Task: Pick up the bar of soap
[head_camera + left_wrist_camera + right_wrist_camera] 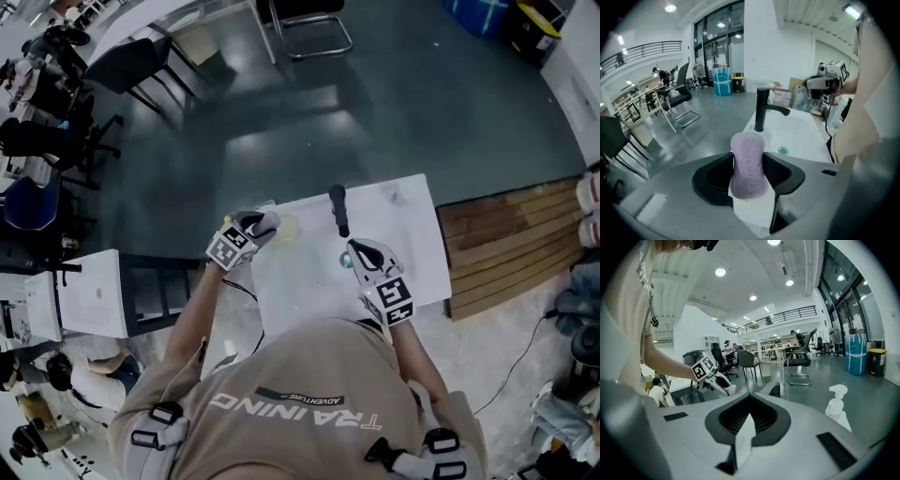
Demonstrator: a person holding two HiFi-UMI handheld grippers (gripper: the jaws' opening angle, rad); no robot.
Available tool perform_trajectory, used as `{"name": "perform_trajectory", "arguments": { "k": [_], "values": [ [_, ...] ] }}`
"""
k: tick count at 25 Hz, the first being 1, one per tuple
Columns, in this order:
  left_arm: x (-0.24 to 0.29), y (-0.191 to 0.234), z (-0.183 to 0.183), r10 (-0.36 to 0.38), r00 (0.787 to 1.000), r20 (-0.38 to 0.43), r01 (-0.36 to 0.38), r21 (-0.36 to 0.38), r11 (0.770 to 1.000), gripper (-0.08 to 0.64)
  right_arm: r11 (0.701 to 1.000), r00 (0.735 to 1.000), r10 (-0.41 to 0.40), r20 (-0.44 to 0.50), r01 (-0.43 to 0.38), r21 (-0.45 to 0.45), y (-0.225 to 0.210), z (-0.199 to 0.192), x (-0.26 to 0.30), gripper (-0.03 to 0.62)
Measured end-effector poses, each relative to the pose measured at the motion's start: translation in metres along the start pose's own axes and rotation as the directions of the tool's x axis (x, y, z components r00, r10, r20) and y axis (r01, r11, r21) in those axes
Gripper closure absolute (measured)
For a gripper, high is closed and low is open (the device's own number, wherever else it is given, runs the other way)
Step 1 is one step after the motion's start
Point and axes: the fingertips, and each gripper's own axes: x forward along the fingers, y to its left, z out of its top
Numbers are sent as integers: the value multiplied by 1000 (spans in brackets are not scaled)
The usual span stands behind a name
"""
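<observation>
A pale purple bar of soap (pixel 749 165) stands upright between the black pads of my left gripper (pixel 748 174), which is shut on it. In the head view the left gripper (pixel 260 226) holds the soap (pixel 269 221) over the left part of the white sink top (pixel 412 234). My right gripper (pixel 362 251) hovers near the drain (pixel 345 261), in front of the black faucet (pixel 338 209). Its jaws (pixel 749 422) are shut with nothing between them. The right gripper view shows the left gripper (pixel 707 370) and the soap tip (pixel 731 390).
The black faucet (pixel 761 109) and drain (pixel 783 150) lie ahead of the left gripper. A white spray bottle (pixel 836 405) stands at the right. Wooden boards (pixel 506 239) lie right of the sink, with chairs (pixel 309 23) and desks beyond on the grey floor.
</observation>
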Motion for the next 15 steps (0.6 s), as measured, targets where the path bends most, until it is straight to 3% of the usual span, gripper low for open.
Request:
{"name": "perform_trajectory", "arguments": {
  "k": [2,5,9,15],
  "values": [
    [-16,-5,9,22,995,93,-15,-73,997,364,1000,1000,5,5,-5,-6,9,0,-3,595],
    [-40,-10,26,71,971,230,-33,-167,985,364,999,1000,24,15,-24,-26,15,2,-5,595],
    [-77,-18,42,156,923,352,-66,-254,965,364,997,998,61,14,-60,-55,25,6,-5,595],
    [-146,-34,66,280,840,464,-128,-333,934,364,990,992,119,43,-115,-79,45,21,-6,595]
  ]
}}
